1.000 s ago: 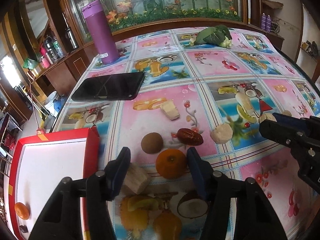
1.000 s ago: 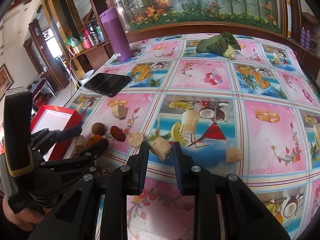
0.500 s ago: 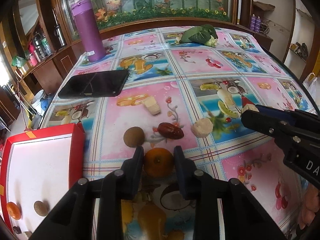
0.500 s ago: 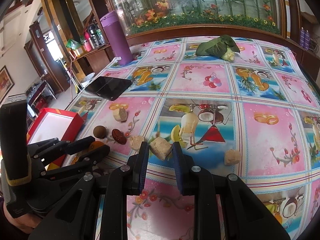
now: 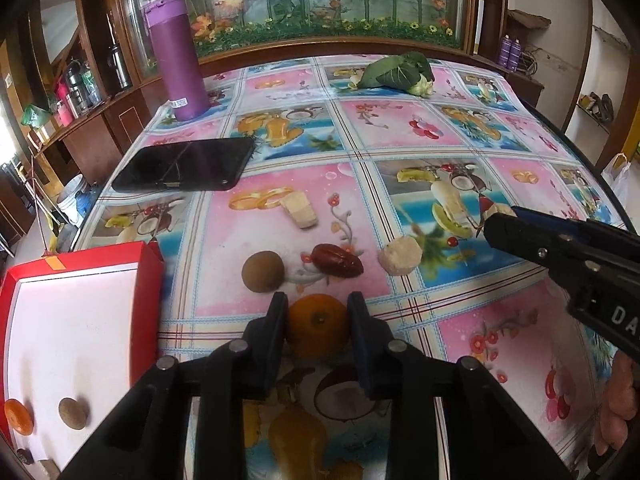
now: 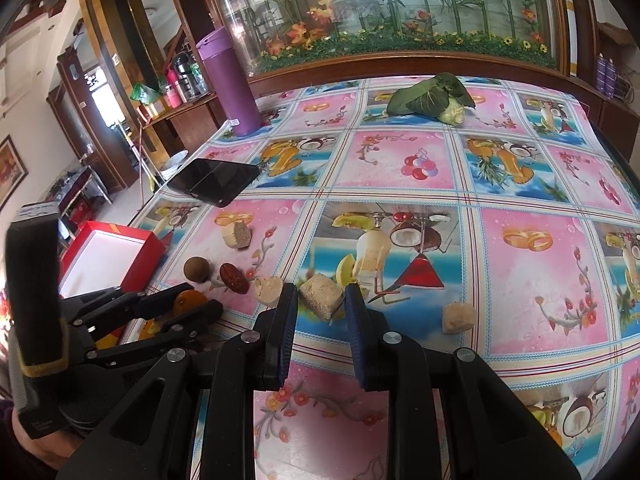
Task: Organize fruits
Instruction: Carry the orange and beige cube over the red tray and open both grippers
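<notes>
At the tabletop's left edge the red box [image 5: 76, 320] sits with its white floor showing. Only the left wrist view looks down into it: a small orange fruit [image 5: 18, 417] and a brown round fruit [image 5: 73, 413] lie near its near-left corner.

Just right of the box, the left gripper [image 5: 318, 320] has its jaws closed narrow on the orange [image 5: 318, 326], both pads touching its sides. The right wrist view catches this gripper [image 6: 182, 304] side-on and shows only a sliver of the orange between the fingers.

Beyond the orange, toward the table's middle, lie a brown round fruit [image 5: 263, 271], a dark red date [image 5: 337, 261] and a pale chunk [image 5: 400, 257], in a row and close together. A pale wedge [image 5: 301, 211] sits further back, near the black phone [image 5: 184, 164].

To the right, the right gripper [image 6: 322, 306] stands narrowly parted around a beige chunk [image 6: 322, 295]; whether the pads press it I cannot tell. In the left wrist view this chunk is hidden behind that gripper [image 5: 504, 226]. Another beige piece [image 6: 458, 315], seen only by the right wrist camera, lies apart on the right.

At the far edge stand a purple flask [image 6: 232, 84] and leafy greens [image 6: 430, 98].
</notes>
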The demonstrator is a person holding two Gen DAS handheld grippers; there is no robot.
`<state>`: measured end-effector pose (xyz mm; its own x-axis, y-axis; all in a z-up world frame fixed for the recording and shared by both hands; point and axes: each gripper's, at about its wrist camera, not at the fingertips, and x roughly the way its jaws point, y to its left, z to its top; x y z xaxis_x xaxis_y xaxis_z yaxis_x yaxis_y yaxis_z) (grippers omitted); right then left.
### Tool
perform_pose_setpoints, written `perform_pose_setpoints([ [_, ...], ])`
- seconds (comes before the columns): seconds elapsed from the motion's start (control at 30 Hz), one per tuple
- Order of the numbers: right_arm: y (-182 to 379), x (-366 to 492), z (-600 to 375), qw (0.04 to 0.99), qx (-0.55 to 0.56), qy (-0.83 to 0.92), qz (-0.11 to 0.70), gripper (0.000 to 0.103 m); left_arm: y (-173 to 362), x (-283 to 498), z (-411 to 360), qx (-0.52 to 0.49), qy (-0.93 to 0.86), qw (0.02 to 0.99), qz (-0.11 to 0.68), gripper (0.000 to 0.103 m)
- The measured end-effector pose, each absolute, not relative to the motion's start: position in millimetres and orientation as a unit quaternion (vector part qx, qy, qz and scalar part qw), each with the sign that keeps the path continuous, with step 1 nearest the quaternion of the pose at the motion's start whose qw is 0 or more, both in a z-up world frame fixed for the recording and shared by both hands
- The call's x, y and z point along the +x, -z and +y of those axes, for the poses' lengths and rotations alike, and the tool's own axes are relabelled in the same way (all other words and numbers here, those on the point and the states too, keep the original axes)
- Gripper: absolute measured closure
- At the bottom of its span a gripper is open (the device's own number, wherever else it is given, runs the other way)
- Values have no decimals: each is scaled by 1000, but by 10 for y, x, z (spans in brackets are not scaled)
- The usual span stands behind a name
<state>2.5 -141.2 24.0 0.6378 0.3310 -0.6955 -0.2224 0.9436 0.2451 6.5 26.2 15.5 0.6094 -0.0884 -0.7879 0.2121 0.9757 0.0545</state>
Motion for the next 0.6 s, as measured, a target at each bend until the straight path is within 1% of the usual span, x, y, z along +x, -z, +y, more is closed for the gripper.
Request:
perform_pose_setpoints([
  [0.17,-227,38,-1427,905,71,-150,391,80,-527,-253,436,71,84,914,390,70],
  [0.33,-239,40,-1359,909,80,-147,381,80,-844,-632,946,57,48,933,353,70],
  [0.47,-302,-34,-1156,907,106,-173,369,80,-895,-880,1414,43,3,939,342,70],
  [0.6,-405,-155,-698,902,125,-228,346,80,-820,-1073,1829,22,-31,937,348,70],
])
